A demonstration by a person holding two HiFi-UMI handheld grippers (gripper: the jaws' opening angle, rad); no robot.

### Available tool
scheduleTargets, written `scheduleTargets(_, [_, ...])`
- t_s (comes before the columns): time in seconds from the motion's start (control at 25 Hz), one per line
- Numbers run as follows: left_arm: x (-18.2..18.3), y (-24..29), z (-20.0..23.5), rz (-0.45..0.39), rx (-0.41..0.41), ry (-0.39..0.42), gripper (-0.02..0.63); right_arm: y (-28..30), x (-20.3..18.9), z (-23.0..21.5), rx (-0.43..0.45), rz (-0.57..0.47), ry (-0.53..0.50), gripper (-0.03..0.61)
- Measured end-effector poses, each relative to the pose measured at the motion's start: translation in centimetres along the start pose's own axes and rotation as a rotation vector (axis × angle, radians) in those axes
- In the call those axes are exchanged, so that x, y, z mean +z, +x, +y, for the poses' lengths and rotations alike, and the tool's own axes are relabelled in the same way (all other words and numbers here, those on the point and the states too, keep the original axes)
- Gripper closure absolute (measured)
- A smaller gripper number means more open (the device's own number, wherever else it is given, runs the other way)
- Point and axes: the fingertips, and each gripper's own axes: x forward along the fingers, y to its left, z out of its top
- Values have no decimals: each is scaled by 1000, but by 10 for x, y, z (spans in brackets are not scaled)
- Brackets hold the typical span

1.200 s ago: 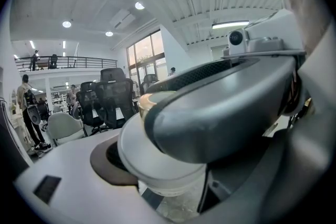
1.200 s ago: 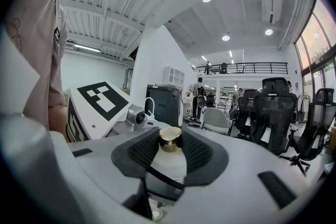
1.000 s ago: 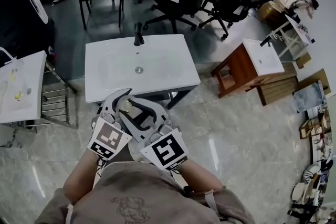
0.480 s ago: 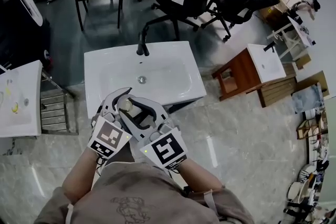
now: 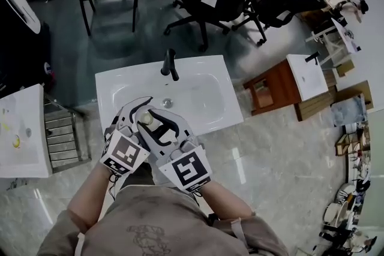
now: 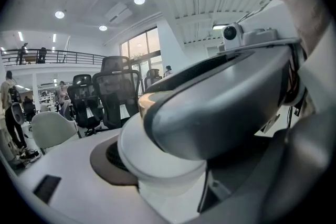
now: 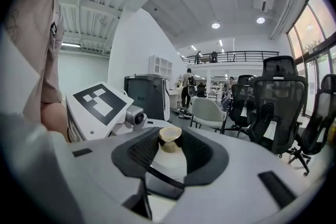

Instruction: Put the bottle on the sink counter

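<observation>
Bottle [image 5: 146, 119]: white, smooth, round-shouldered body with a tan cap, seen lower left of centre in the head view against the near part of the glossy white sink counter [image 5: 114, 84]. Left gripper [image 5: 137, 112] and right gripper [image 5: 157, 123] both clamp it between dark ribbed pads. The left gripper view shows only its bulging body [image 6: 157, 165]. The right gripper view shows the round cap [image 7: 170, 135].

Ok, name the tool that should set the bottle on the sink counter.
Right. The right tool has the bottle between its pads, so it likely holds it. The left tool only flanks the bottle, its grip unclear. The sink counter lies just ahead of both.
</observation>
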Motion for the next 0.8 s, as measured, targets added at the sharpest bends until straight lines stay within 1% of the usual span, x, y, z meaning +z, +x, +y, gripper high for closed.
scheduleTargets(0.16, [-15,16,34,3,-27,7,284,37,-5,-20,-27,19,15,440])
scheduleTargets(0.44, [-32,46,76,-13,-61,26,284,81,-15,-56,-72,33,40,439])
scheduleTargets(0.6, [-43,67,92,-28,-69,19,284,99,-27,-76,-93,39,43,439])
scheduleTargets(0.8, [-66,92,105,-19,-71,44,284,119,-51,-95,-112,43,43,439])
